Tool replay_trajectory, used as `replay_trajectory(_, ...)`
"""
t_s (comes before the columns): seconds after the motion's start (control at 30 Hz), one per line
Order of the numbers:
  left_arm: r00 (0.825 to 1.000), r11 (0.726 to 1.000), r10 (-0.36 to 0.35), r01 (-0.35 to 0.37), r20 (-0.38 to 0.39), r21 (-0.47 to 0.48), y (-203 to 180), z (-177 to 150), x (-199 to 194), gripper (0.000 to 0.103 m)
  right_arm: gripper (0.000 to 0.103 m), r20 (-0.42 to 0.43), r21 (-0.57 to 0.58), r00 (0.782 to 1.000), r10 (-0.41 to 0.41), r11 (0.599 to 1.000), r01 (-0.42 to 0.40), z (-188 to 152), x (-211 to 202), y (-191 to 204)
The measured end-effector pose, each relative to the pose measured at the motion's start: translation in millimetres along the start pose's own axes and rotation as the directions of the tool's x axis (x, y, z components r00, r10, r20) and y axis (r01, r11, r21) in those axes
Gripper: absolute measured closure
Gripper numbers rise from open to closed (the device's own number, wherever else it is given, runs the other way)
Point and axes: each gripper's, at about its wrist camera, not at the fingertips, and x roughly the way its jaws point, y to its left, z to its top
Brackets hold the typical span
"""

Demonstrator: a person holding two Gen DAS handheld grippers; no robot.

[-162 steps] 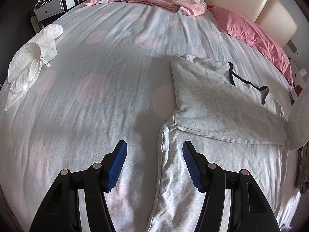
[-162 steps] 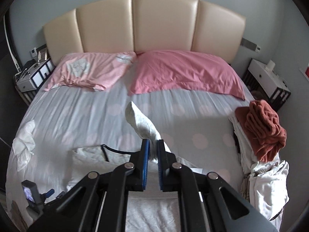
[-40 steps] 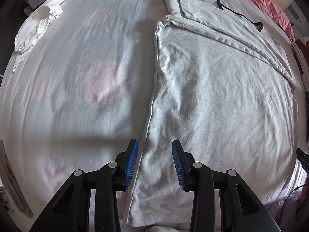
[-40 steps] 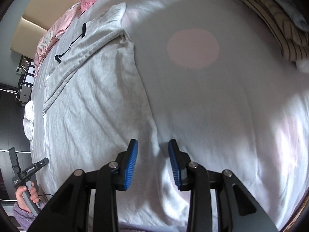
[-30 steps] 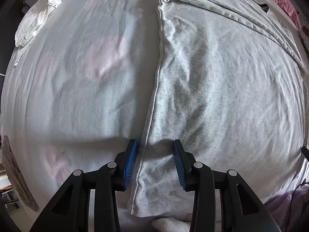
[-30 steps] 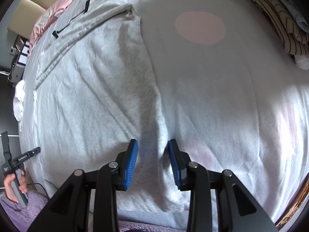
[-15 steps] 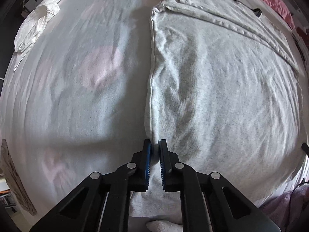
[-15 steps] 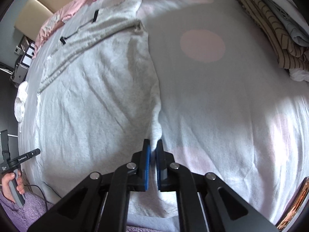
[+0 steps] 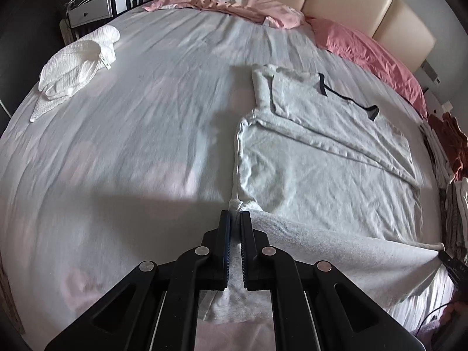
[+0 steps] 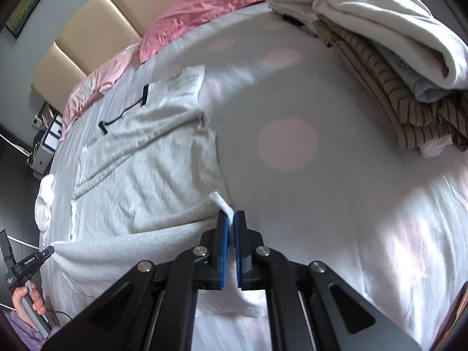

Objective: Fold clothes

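My left gripper [image 9: 235, 213] has its blue pads pinched tight on one bottom corner of the grey shirt [image 9: 316, 158], and my right gripper [image 10: 231, 216] is clamped the same way on the other corner, so the hem hangs lifted and stretched between them above the bed sheet [image 9: 131, 152]. The rest of the shirt lies flat mid-bed, collar toward the pink pillows [image 9: 365, 52]. A pile of clothes [image 10: 395, 67] sits on the bed's right edge; a white garment [image 9: 76, 64] lies at its left.

I'm looking at a home bedroom: a bed [image 9: 122, 134] in a spotted sheet, pink pillows [image 9: 368, 55] against a padded headboard [image 9: 345, 0], a nightstand [image 9: 96, 11] beside it, clothes piled [image 10: 389, 67] at the edge.
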Motion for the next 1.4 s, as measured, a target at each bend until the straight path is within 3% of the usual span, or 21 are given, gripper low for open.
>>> replay_trajectory(0.23,0.995,1.000,0.027,-0.027,0.092,0.002,-2.7,28.0,20.1,0.097,0.099,0.022,-0.090,0.998,-0.067,0.994,0.069,21.5,29.5,15.6)
replay_trajectory(0.43,0.999,0.999,0.046,-0.045,0.023,-0.006,0.4,36.7,49.8,0.096,0.095,-0.083,-0.024,0.995,-0.053,0.998,0.051,24.3,63.3,0.5)
replay_trajectory(0.6,0.998,1.000,0.012,-0.012,0.068,-0.009,-1.7,34.9,34.2,0.094,0.089,-0.037,0.021,0.999,-0.028,0.999,0.029,29.2,57.5,-6.3)
replay_trajectory(0.83,0.990,0.999,-0.014,0.008,0.139,0.044,-14.8,28.4,12.2,0.079,0.089,0.101,-0.017,0.995,-0.008,1.000,0.010,32.2,24.6,3.7)
replay_trajectory(0.93,0.977,0.995,-0.057,0.040,0.205,0.088,-26.2,23.6,-4.9,0.071,0.089,0.166,-0.060,0.986,-0.004,0.998,0.014,33.2,10.9,13.5)
replay_trajectory(1.0,0.956,0.987,-0.113,0.075,0.272,0.145,-37.8,17.4,-24.0,0.056,0.089,0.220,-0.113,0.975,0.020,0.994,0.005,31.4,-0.3,24.6)
replay_trajectory(1.07,0.935,0.977,-0.137,0.073,0.327,0.201,-50.1,10.1,-40.1,0.030,0.083,0.262,-0.167,0.964,0.050,0.986,-0.006,28.1,-9.7,36.8)
replay_trajectory(1.17,0.906,0.960,-0.146,0.033,0.397,0.278,-69.2,-1.9,-60.5,0.028,0.081,0.246,-0.244,0.967,0.061,0.970,0.001,19.7,-7.9,55.2)
replay_trajectory(1.23,0.900,0.946,-0.137,-0.006,0.414,0.326,-79.5,-8.6,-63.7,0.027,0.081,0.216,-0.285,0.974,0.071,0.958,-0.006,13.9,-5.2,63.3)
replay_trajectory(1.33,0.898,0.909,-0.126,-0.067,0.423,0.411,-95.4,-20.1,-62.0,0.027,0.081,0.158,-0.337,0.980,0.120,0.940,-0.061,5.9,-3.1,72.1)
replay_trajectory(1.4,0.911,0.870,-0.124,-0.090,0.392,0.485,-106.8,-28.5,-57.6,0.027,0.081,0.135,-0.363,0.982,0.132,0.929,-0.075,0.6,-3.7,76.7)
